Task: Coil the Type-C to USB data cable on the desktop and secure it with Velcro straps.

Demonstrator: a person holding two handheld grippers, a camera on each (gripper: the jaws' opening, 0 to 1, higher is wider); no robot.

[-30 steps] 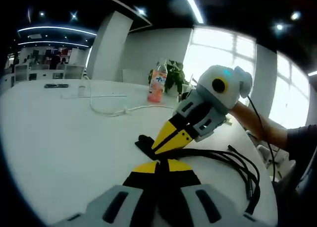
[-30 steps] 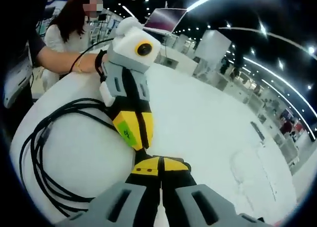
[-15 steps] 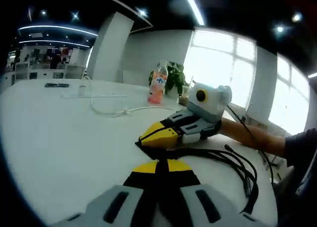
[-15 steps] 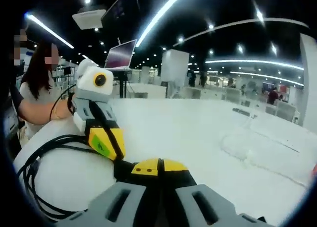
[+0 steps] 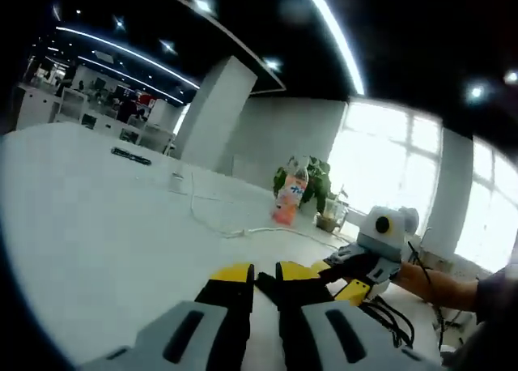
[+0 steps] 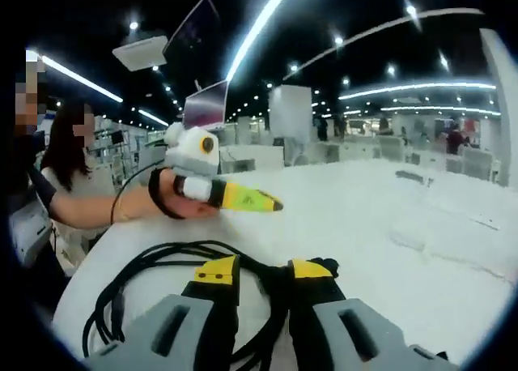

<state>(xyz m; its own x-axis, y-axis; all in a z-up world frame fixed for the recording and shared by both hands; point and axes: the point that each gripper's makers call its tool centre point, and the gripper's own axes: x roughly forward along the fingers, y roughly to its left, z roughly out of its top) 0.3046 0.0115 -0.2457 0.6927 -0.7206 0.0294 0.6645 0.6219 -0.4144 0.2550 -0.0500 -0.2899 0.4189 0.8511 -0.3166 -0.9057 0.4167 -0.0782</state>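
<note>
Black data cable [image 6: 162,262] coiled loosely on white tabletop [image 6: 380,225], passing between parted jaws of right gripper [image 6: 263,267]. Left gripper [image 5: 265,273] lifted above tabletop, jaws slightly apart, holding nothing.

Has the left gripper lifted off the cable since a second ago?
Yes. In the right gripper view the left gripper now hovers above the black cable, no longer pressed down against it.
</note>
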